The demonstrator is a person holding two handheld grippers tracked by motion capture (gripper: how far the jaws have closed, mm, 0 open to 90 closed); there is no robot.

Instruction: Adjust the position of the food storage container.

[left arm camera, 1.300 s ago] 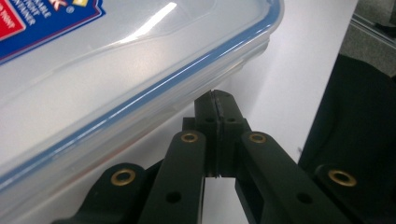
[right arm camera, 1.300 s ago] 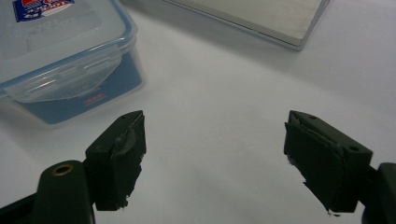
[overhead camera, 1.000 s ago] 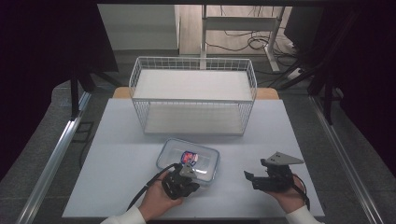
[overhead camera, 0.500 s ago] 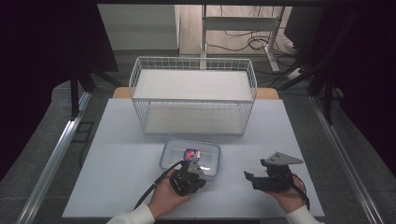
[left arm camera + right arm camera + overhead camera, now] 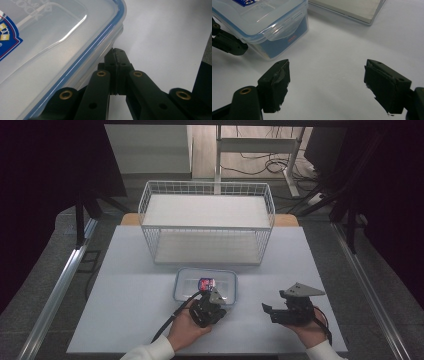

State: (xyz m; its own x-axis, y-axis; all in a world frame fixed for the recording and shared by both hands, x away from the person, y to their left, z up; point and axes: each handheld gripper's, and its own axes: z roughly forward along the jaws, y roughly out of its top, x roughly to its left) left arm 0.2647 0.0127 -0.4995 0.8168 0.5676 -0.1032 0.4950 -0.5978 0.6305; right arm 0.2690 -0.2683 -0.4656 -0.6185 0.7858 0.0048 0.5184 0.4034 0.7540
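A clear plastic box [image 5: 205, 285] with a blue-sealed lid [image 5: 45, 42] is found on the white table [image 5: 125, 295], just in front of a white wire basket [image 5: 207, 222].

The left gripper [image 5: 117, 53] is held at the near edge of the box. Its fingers [image 5: 111, 63] are seen pressed together with nothing between them, the tips lying just beside and below the lid's rim, to the right of the box wall. Whether the tips touch the box cannot be told.

The right gripper [image 5: 327, 85] is held well to the right of the box, low over the bare table. Its fingers [image 5: 275, 80] are spread wide apart and empty. Ahead and to the left of them the box's end latch [image 5: 287, 27] is seen folded down, and the left gripper is seen beyond it. The pads of both right fingers appear worn and ragged.

Risks judged from this position:
- If the closed left tips are pushed under the rim, the light box may be slid or tipped across the smooth table, since nothing holds it.
- If a latch is pried with closed tips, a slip off the rim is likely.
- Worn pads on the right fingers may reduce hold on the slick plastic.
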